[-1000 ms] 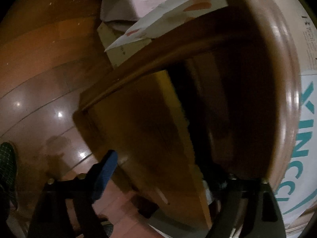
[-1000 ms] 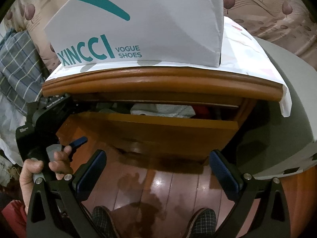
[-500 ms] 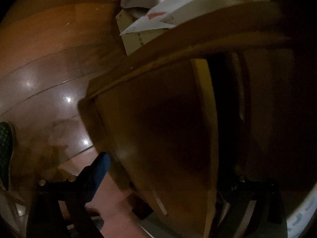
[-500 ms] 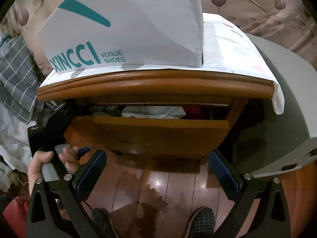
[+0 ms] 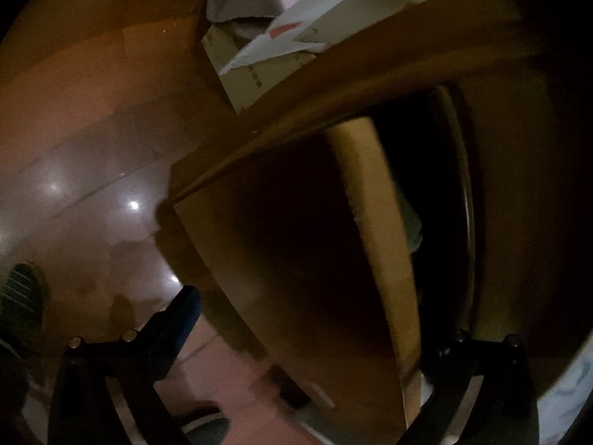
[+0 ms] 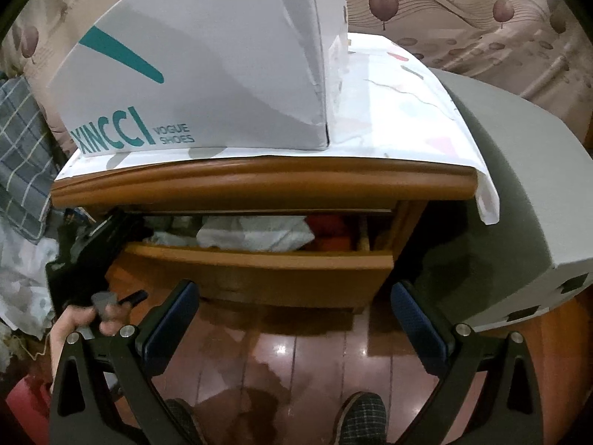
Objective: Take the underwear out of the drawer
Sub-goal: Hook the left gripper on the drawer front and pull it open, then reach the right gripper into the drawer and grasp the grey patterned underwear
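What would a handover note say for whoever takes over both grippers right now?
Left gripper: jaws opening, straddling the drawer front, not pressing it.
Right gripper: open, empty, hovering before the drawer.
Drawer is partly pulled out; white and red fabric show inside.
Done: drawer opened.
Left: reach in, grasp the underwear, lift it out; which piece it is cannot be told.

Inspector: Your left-wrist view is dark and blurred; the drawer [image 5: 370, 222] interior cannot be read, and its front hides one finger.

Operator: And underwear?

Inspector: Your right view shows crumpled white cloth [image 6: 255, 233], mostly hidden; garment type undeterminable.
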`<state>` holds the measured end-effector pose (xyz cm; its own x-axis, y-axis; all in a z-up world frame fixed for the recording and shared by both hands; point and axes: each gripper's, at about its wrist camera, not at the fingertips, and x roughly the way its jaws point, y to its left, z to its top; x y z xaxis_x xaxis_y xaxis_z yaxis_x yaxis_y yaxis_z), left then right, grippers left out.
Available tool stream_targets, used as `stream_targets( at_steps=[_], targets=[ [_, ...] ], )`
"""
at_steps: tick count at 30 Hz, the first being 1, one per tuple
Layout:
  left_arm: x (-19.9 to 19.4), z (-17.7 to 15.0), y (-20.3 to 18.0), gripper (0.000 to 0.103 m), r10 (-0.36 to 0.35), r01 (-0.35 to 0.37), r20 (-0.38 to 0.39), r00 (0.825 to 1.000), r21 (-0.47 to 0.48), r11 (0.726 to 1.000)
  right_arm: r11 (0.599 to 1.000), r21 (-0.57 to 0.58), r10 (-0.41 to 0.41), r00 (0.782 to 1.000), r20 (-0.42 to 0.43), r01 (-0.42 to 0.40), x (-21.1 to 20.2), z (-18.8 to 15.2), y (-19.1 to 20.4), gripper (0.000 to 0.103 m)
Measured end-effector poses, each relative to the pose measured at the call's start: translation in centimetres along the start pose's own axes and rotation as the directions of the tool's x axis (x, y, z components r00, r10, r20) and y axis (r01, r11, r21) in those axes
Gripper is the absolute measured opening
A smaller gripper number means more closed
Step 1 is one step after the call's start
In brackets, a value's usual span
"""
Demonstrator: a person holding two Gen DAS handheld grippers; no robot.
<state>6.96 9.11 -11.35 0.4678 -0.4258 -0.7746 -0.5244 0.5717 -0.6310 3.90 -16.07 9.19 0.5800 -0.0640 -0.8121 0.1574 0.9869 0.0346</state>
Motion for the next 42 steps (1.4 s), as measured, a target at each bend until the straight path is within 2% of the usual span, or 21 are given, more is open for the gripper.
stream_targets(
  at_steps=[7, 12, 17, 21, 22, 27, 30, 32, 34, 36, 38, 42],
  targets=[
    [-2.9, -1.7, 2.3, 0.103, 0.047, -0.045, -0.037, 0.998, 0.062, 0.997, 1.000, 0.016, -0.007, 1.000, 0.015, 0.007, -0.6, 0.6, -0.8, 0.102],
    [-4.4, -3.2, 3.0, 0.103, 0.115, -0.108, -0.050, 0.992, 0.126, 0.986, 0.999, 0.039, -0.021, 0.999, 0.028, 0.020, -1.2, 1.1, -1.5, 0.102],
    [-4.6, -3.5, 4.5, 0.103, 0.159, -0.146, -0.070, 0.985, 0.163, 0.976, 0.999, 0.038, -0.031, 0.999, -0.041, 0.032, -0.4, 0.7, -1.4, 0.102],
    [-5.8, -4.0, 3.3, 0.103, 0.201, -0.183, -0.072, 0.977, 0.206, 0.961, 0.999, 0.049, -0.002, 0.996, -0.089, 0.006, 0.5, 0.5, -1.5, 0.102],
    [-7.2, -3.5, 2.8, 0.103, 0.204, -0.185, -0.075, 0.976, 0.207, 0.961, 0.999, 0.053, 0.006, 0.995, -0.095, -0.001, 0.7, 0.5, -1.5, 0.102],
    [-7.7, -4.5, 3.6, 0.103, 0.245, -0.220, -0.073, 0.967, 0.250, 0.943, 0.998, 0.064, 0.019, 0.992, -0.121, -0.012, 1.2, 0.5, -1.4, 0.102],
    [-7.6, -4.4, 3.9, 0.103, 0.246, -0.221, -0.068, 0.967, 0.264, 0.939, 0.998, 0.065, 0.021, 0.990, -0.141, -0.012, 1.6, 0.4, -1.4, 0.102],
    [-7.7, -4.7, 3.7, 0.103, 0.273, -0.251, -0.033, 0.961, 0.305, 0.919, 0.998, 0.067, 0.031, 0.987, -0.157, -0.020, 1.7, 0.2, -1.2, 0.102],
    [-7.7, -4.8, 3.0, 0.103, 0.315, -0.297, 0.008, 0.949, 0.361, 0.884, 0.998, 0.056, 0.044, 0.984, -0.170, -0.035, 1.8, -0.1, -0.8, 0.102],
    [-8.1, -5.2, 1.7, 0.103, 0.363, -0.363, 0.085, 0.928, 0.428, 0.828, 0.998, 0.041, 0.055, 0.982, -0.181, -0.048, 1.9, -0.3, -0.4, 0.102],
    [-8.4, -5.3, 1.1, 0.102, 0.391, -0.404, 0.129, 0.911, 0.467, 0.787, 0.998, 0.019, 0.065, 0.979, -0.195, -0.062, 2.1, -0.5, 0.3, 0.102],
    [-9.9, -5.7, 0.1, 0.102, 0.406, -0.420, 0.143, 0.903, 0.501, 0.757, 0.994, -0.002, 0.108, 0.966, -0.235, -0.112, 2.4, -0.8, 1.6, 0.102]
  ],
)
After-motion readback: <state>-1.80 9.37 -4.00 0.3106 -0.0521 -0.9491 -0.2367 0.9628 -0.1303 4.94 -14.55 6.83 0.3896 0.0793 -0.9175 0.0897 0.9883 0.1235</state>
